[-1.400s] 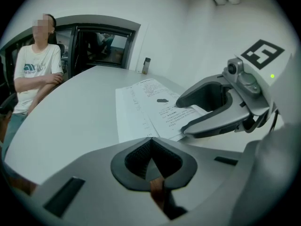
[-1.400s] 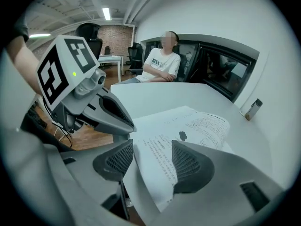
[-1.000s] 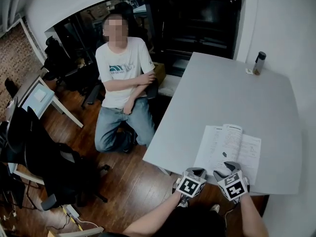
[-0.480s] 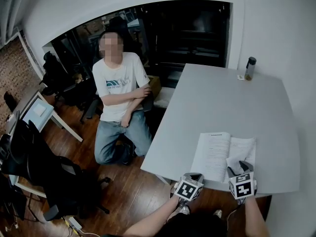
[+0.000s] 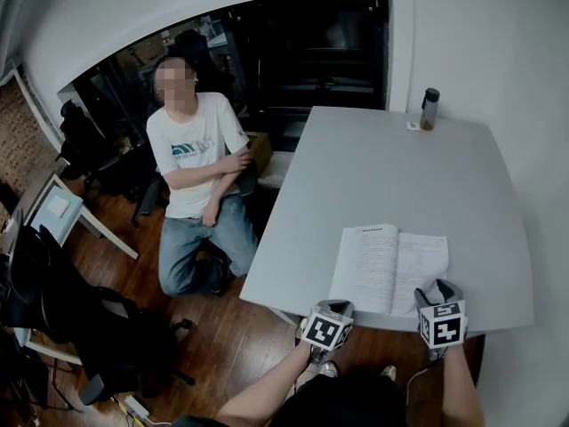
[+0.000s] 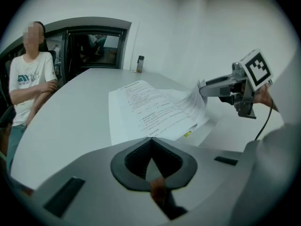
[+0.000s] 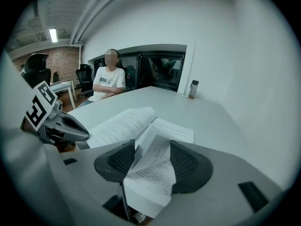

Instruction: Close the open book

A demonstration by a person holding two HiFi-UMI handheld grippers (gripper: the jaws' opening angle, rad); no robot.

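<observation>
The open book lay flat on the grey table, close to the table's near edge and toward its right corner, the left stack of pages bulging higher than the right. The right gripper hung over that near edge with its jaws spread wide. A loose, curling page stood up between them, seemingly brushing the left pad but not pinched. The left gripper sat just off the table's near edge, nearer its left corner, jaws clenched together on nothing. A dark bottle stood at the table's far edge, and a person in a white T-shirt sat off the table's left side, arms folded
</observation>
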